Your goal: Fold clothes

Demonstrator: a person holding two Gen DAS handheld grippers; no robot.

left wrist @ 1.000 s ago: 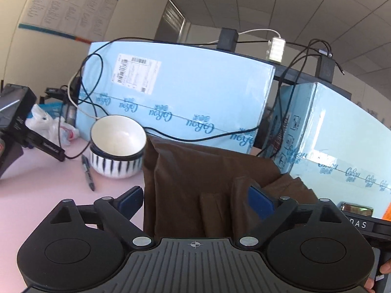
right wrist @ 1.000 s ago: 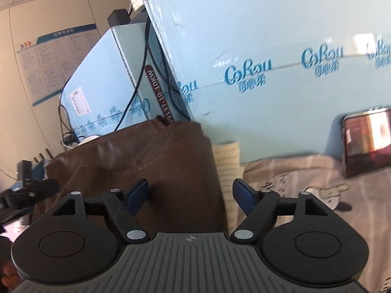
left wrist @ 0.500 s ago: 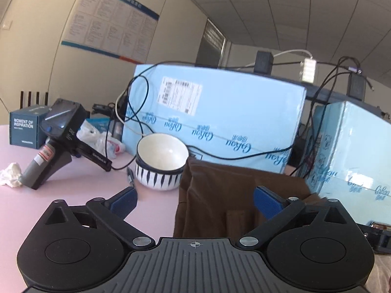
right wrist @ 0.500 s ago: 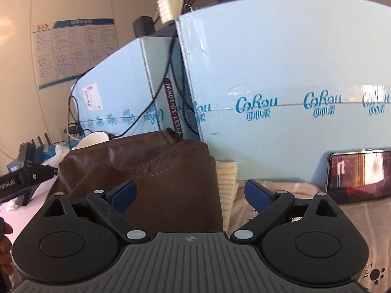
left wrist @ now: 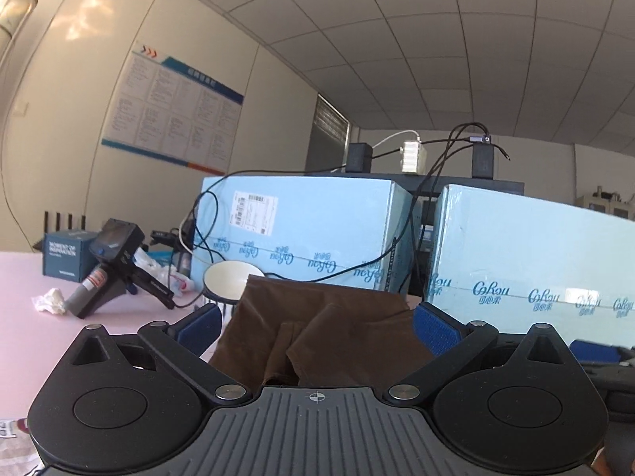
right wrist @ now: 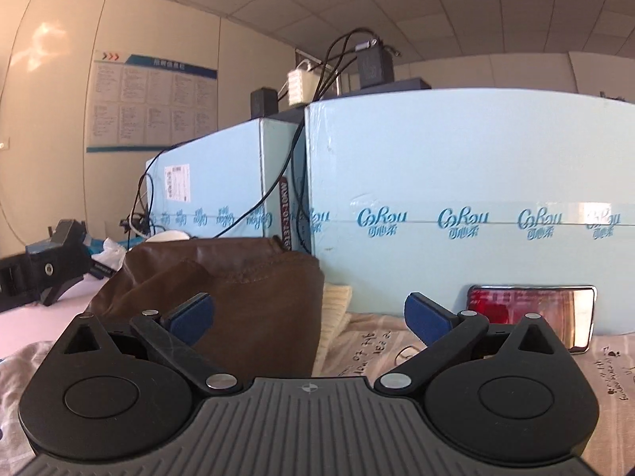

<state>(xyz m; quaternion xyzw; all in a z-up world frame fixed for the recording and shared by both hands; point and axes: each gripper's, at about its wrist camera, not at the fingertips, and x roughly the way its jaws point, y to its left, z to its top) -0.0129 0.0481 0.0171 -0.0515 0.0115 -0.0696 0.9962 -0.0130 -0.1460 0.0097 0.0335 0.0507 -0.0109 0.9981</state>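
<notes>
A folded brown garment point(left wrist: 317, 329) lies on the table in front of my left gripper point(left wrist: 317, 327), whose jaws are wide open and empty just short of it. In the right wrist view the same brown garment point(right wrist: 238, 293) sits as a low stack at left of centre. My right gripper point(right wrist: 309, 313) is open and empty, its left fingertip point(right wrist: 190, 311) over the garment's near edge. A cream knit piece point(right wrist: 333, 317) pokes out beside the brown stack. A pale printed cloth point(right wrist: 377, 353) covers the table under the right gripper.
Two light blue boxes point(left wrist: 301, 230) point(right wrist: 476, 214) stand close behind the clothes, with cables on top. A striped bowl point(left wrist: 230, 281), a black handheld device point(left wrist: 115, 261), crumpled tissue point(left wrist: 49, 301) and a dark box point(left wrist: 65, 256) sit on the pink table at left. A red-screened phone point(right wrist: 532, 313) leans against the right box.
Both grippers have pulled back and tilted up from the brown garment; it now looks smaller and lower in both views. Both stay open and empty.
</notes>
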